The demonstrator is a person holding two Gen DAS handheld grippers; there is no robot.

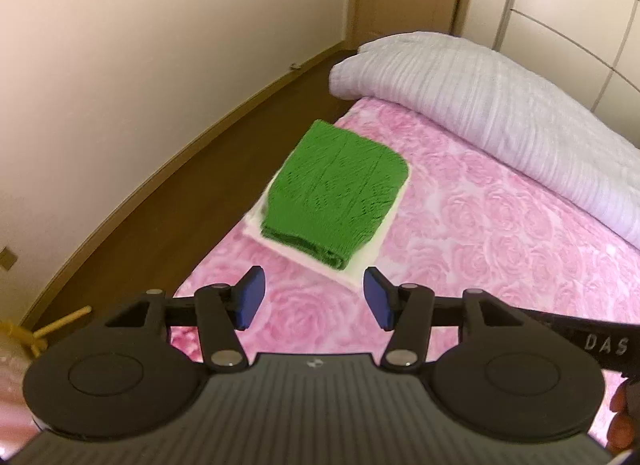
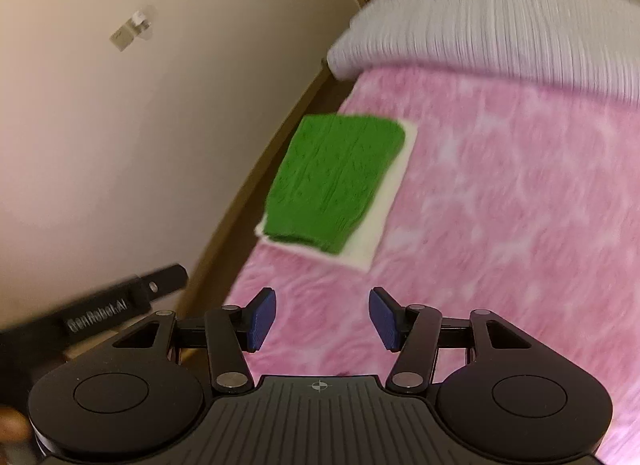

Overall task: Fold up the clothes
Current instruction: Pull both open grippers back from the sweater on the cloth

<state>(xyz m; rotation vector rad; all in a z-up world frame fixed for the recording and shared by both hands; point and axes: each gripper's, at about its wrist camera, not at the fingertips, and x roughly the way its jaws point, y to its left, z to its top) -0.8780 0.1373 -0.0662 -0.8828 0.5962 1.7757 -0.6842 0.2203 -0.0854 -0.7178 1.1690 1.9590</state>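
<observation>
Both tongs, left tongs (image 1: 314, 297) and right tongs (image 2: 322, 319), gape wide and empty at frame bottom; folded green sweater (image 1: 340, 193) lies mid-frame atop white garment (image 1: 372, 261) on the bed (image 1: 500, 245).

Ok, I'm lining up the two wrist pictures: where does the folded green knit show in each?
Left wrist view: green knit lies at centre, slightly left, on a white folded cloth, near the bed's left edge.
Right wrist view: green knit sits centre-left, blurred, on the same white cloth.
Shared landmark: the grey-white rolled duvet beyond it on the pink bedspread.
</observation>
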